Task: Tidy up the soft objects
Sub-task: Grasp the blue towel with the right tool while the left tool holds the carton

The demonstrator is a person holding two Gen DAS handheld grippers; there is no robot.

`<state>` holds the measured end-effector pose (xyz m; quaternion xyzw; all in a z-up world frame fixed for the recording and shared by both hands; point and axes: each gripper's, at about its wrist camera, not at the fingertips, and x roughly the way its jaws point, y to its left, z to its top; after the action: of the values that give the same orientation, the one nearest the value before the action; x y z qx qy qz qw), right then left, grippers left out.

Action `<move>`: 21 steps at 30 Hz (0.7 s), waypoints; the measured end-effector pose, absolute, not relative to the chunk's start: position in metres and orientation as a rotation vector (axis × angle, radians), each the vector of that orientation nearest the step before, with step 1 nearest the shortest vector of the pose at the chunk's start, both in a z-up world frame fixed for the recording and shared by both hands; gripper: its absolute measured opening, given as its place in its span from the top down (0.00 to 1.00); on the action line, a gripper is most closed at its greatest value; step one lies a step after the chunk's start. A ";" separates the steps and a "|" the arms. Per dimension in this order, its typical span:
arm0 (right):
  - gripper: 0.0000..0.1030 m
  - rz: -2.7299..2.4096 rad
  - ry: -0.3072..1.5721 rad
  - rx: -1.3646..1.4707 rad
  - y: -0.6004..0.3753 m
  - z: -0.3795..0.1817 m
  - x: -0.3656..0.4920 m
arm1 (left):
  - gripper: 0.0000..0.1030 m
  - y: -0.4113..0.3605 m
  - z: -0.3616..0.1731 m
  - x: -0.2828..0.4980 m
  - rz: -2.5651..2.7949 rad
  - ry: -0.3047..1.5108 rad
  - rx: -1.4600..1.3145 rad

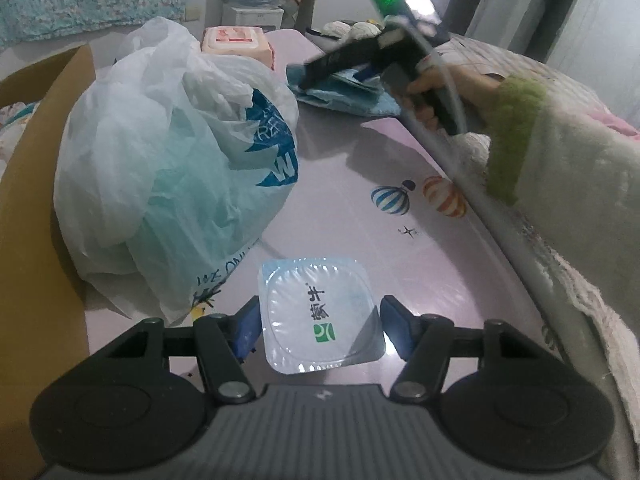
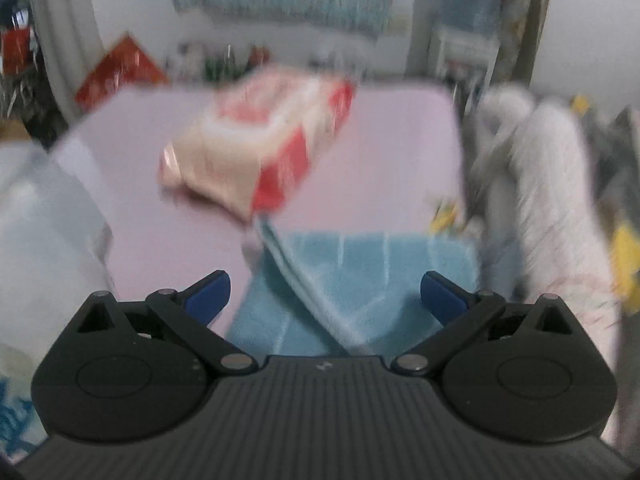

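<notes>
A sealed white yogurt cup (image 1: 320, 316) sits between the blue pads of my left gripper (image 1: 320, 328), which is shut on its sides. A blue folded towel (image 2: 360, 272) lies on the pink table (image 2: 160, 208), with one fold standing up as a ridge. My right gripper (image 2: 324, 284) hovers over it, wide open, with nothing pressed between its pads. The left wrist view shows that gripper (image 1: 340, 64) over the towel (image 1: 348, 96), held by a hand (image 1: 448, 84) in a green-cuffed sleeve. A pink and red tissue pack (image 2: 260, 140) lies just beyond the towel.
A full white plastic bag (image 1: 168, 160) stands left of the cup, against a brown cardboard box (image 1: 36, 200). The tissue pack (image 1: 234, 42) lies behind the bag. White fluffy items (image 2: 540, 180) crowd the table's right edge. The right wrist view is blurred.
</notes>
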<state>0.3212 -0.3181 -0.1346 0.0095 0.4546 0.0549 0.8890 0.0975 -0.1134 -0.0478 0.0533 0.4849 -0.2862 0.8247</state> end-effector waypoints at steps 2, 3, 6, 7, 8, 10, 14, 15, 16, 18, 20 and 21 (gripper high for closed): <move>0.00 0.139 0.963 -0.079 -0.307 -0.147 0.315 | 0.38 -0.113 -0.048 0.097 -0.609 1.033 0.107; 0.00 0.160 0.975 -0.113 -0.302 -0.149 0.310 | 0.38 -0.112 -0.048 0.097 -0.610 1.032 0.105; 0.01 0.231 1.005 -0.143 -0.293 -0.150 0.290 | 0.39 -0.112 -0.049 0.096 -0.609 1.033 0.094; 0.01 0.248 1.017 -0.144 -0.290 -0.149 0.281 | 0.39 -0.112 -0.049 0.096 -0.607 1.036 0.087; 0.01 0.258 1.024 -0.144 -0.289 -0.148 0.273 | 0.39 -0.112 -0.049 0.096 -0.606 1.035 0.085; 0.01 0.275 1.037 -0.158 -0.284 -0.145 0.250 | 0.40 -0.111 -0.050 0.095 -0.602 1.033 0.081; 0.01 0.299 1.044 -0.167 -0.269 -0.142 0.196 | 0.41 -0.109 -0.051 0.096 -0.599 1.039 0.063; 0.01 0.302 1.044 -0.170 -0.263 -0.141 0.177 | 0.41 -0.109 -0.051 0.095 -0.602 1.040 0.061; 0.01 0.306 1.046 -0.173 -0.260 -0.139 0.159 | 0.41 -0.109 -0.051 0.095 -0.602 1.041 0.060; 0.01 0.313 1.051 -0.173 -0.254 -0.137 0.129 | 0.41 -0.108 -0.051 0.095 -0.600 1.044 0.055; 0.01 0.323 1.055 -0.178 -0.244 -0.133 0.096 | 0.41 -0.108 -0.051 0.095 -0.594 1.044 0.052; 0.01 0.332 1.056 -0.172 -0.240 -0.133 0.083 | 0.41 -0.109 -0.051 0.096 -0.591 1.044 0.053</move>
<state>0.0827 -0.2397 -0.1326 -0.0818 0.5008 0.1572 0.8472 0.0959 -0.1088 -0.0515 0.0249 0.4910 -0.2781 0.8252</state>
